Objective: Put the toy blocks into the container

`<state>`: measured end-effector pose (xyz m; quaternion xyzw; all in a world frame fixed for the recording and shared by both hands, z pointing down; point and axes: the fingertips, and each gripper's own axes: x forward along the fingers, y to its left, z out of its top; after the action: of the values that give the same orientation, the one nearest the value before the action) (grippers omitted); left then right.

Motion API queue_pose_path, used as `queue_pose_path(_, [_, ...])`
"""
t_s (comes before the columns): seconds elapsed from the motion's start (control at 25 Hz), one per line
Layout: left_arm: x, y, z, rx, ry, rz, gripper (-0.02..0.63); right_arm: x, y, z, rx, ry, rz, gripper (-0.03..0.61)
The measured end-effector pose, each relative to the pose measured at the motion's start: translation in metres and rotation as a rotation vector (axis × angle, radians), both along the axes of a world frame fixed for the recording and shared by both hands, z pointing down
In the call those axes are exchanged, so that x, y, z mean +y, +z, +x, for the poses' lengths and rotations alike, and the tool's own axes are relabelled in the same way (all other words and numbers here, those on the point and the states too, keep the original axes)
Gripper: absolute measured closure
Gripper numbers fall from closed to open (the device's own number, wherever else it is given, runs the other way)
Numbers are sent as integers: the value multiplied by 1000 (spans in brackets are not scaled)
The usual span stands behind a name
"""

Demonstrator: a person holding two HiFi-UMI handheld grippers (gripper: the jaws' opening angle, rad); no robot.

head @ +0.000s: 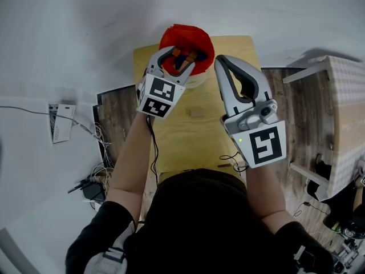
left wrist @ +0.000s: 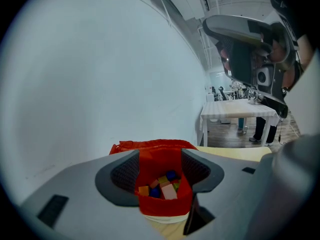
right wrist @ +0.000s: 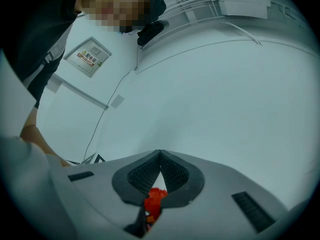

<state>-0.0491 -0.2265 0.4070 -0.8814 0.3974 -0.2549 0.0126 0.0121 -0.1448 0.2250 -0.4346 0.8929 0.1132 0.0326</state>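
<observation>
A red fabric-lined container [head: 185, 39] stands at the far end of the yellow wooden table [head: 171, 147]. Several coloured toy blocks [left wrist: 161, 186] lie inside it: orange, blue, pink and yellow-green. My left gripper [head: 181, 59] hangs over the container's near rim, open, with nothing between its pads; in the left gripper view [left wrist: 160, 159] the container [left wrist: 160, 204] fills the gap between the jaws. A single tan block [head: 197, 113] lies on the table nearer to me. My right gripper [head: 220, 60] is held up beside the container, shut and empty, its tips meeting [right wrist: 159, 155].
The table is narrow, with wooden floor on both sides. Cables and a power strip [head: 94, 184] lie on the floor at left. A white table [head: 336, 90] stands at right, seen also in the left gripper view [left wrist: 240, 109] with a person's legs [left wrist: 260, 129] beside it.
</observation>
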Motion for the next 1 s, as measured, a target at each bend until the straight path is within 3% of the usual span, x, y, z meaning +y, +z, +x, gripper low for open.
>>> queue_pose_path(0.04, [0, -1, -2, -1, -7, 7, 398, 0, 0, -1, 0, -1, 0, 554])
queue_pose_path(0.08, [-1, -2, -4, -1, -19, 15, 603, 0, 0, -1, 0, -2, 0, 554])
queue_pose_path(0.52, [12, -22, -12, 38, -15, 29, 603, 7, -5, -6, 4, 2, 13, 554])
queue_pose_path(1.0, [65, -117, -23, 156, -12, 185, 603, 24, -20, -14, 9, -19, 42, 554])
